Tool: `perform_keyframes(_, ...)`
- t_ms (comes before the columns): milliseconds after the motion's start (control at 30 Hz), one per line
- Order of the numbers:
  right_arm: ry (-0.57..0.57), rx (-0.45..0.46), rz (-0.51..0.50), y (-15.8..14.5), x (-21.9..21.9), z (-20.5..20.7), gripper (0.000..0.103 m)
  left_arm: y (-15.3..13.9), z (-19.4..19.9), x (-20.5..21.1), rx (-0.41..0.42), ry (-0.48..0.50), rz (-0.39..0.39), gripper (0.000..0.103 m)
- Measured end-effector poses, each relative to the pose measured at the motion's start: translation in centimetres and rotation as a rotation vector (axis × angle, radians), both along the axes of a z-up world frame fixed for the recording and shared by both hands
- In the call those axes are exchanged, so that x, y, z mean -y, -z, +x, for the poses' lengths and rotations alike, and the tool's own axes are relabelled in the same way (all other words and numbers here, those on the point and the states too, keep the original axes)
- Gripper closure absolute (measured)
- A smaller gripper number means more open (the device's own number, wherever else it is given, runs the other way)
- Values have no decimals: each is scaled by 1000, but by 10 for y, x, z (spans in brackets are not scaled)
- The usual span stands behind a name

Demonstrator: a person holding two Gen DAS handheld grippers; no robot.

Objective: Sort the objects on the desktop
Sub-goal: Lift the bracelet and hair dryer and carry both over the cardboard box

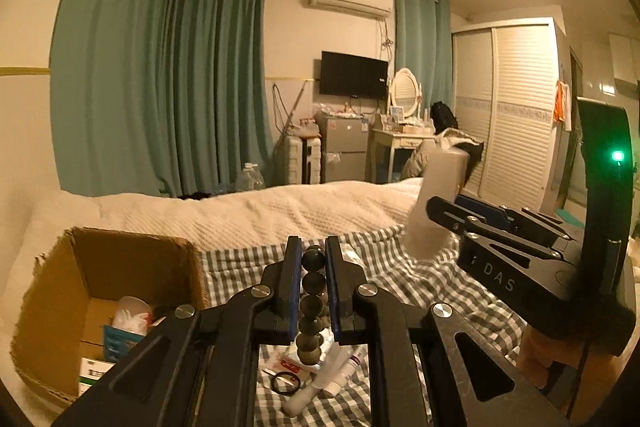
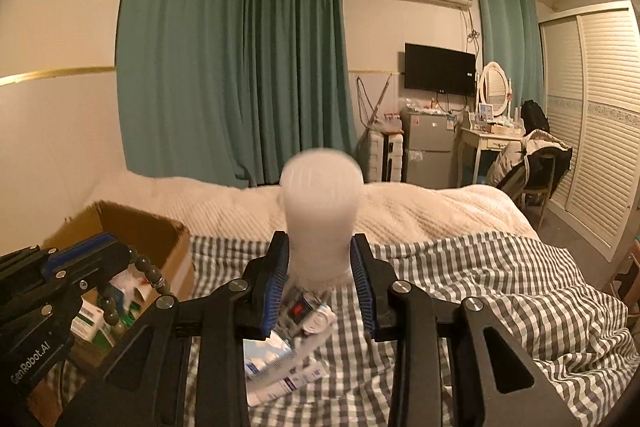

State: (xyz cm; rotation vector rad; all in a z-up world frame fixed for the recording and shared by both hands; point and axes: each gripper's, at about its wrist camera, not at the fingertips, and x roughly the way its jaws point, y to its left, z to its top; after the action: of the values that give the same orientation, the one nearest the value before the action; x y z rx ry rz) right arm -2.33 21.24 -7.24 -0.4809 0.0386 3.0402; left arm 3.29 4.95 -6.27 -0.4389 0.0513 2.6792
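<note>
Currently both grippers loaded above checked bedspread [image 2: 480, 287].
Left gripper [image 1: 313, 267] clamps dark bead string [image 1: 312, 303]; right gripper [image 2: 320, 267] grips white bottle [image 2: 320, 219], near cardboard box [image 1: 60, 291].

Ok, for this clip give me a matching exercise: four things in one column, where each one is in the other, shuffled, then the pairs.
1. bead bracelet
2. white bottle
3. cardboard box
4. black hair tie

A. lying on the checked blanket
B. between the right gripper jaws
C. at the left on the bed
D. between the left gripper jaws

Pairs: 1-D, 2-B, 3-C, 4-A
</note>
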Motion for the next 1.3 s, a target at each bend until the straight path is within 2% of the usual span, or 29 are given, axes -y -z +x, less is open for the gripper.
perform_keyframes(33,-1,-9,0,-2,2,3,84,-2,0,4,-2,-10,2,91)
perform_keyframes(167,-15,-29,18,-11,19,3,85,-6,-6,17,-1,-39,8,91)
perform_keyframes(300,-16,30,56,-1,27,-15,85,-9,-13,39,5,-84,22,91)
perform_keyframes(400,-15,136,32,20,22,-32,84,-13,-13,52,-7,-119,27,91)
perform_keyframes(467,-39,266,15,43,20,-48,83,-15,-13,60,-13,-137,34,91)
perform_keyframes(533,-37,359,-25,66,15,-59,82,-18,-14,69,-22,-160,38,91)
perform_keyframes(633,-19,479,-103,102,4,-67,72,-23,-13,81,-41,-192,40,91)
perform_keyframes(800,6,651,-81,154,14,-71,55,-32,-13,101,-64,-234,52,91)
perform_keyframes(900,19,765,-81,182,14,-69,49,-35,-11,110,-72,-261,57,91)
perform_keyframes(967,-17,809,-100,193,18,-66,48,-36,-11,118,-73,-280,61,91)
perform_keyframes(1067,-19,815,-47,197,26,-62,48,-36,-15,130,-70,-302,63,91)
perform_keyframes(1200,-13,800,-103,190,20,-57,50,-35,-22,143,-55,-335,53,91)
perform_keyframes(1300,8,757,-128,176,15,-53,50,-33,-26,150,-45,-361,39,91)
